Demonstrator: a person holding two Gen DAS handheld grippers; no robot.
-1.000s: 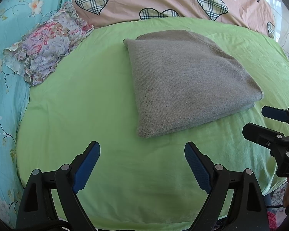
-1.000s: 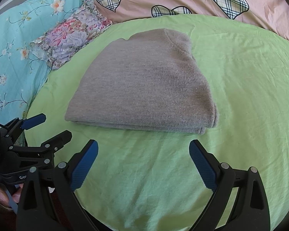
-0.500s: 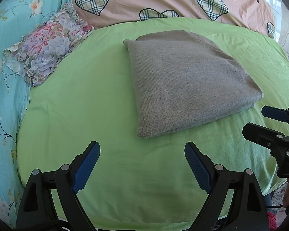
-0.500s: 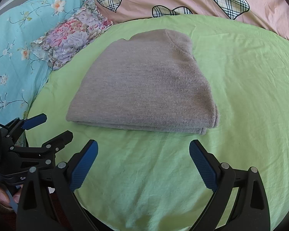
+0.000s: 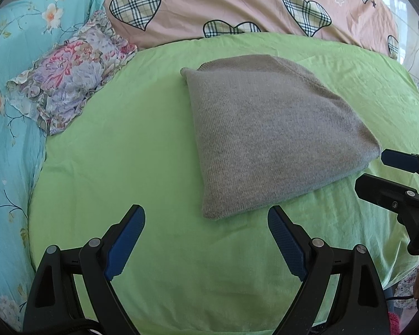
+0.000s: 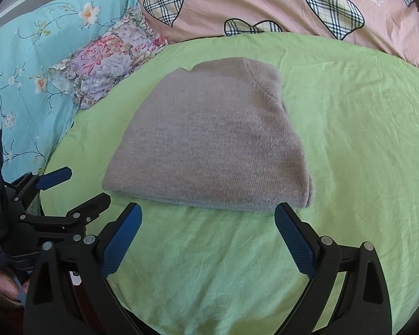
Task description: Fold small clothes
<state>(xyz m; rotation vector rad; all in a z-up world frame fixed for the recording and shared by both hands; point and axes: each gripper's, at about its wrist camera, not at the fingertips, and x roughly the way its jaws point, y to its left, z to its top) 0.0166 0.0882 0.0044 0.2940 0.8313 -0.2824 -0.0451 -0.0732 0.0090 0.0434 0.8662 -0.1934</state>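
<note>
Folded grey knit garment on a green sheet — both grippers held back from it.

The wrinkled light-green bedsheet (image 5: 125, 153) fills the frame; the folded grey knitted sweater (image 5: 265, 128) lies at centre, and a ruffled floral pillow (image 5: 67, 83) sits upper left. At the lower edge, the left gripper (image 5: 206, 223) and right gripper (image 6: 208, 220) — blue-padded fingers spread wide, gripping nothing.

Readable text: I can find only one bit, small white lettering on the black body of the left gripper (image 6: 72, 188), low at the left edge of the right wrist view.
Wording: it looks to me like "Data Acquisition System", though the print is tiny and tilted.
Left wrist view: I read no lettering or numbers there.
</note>
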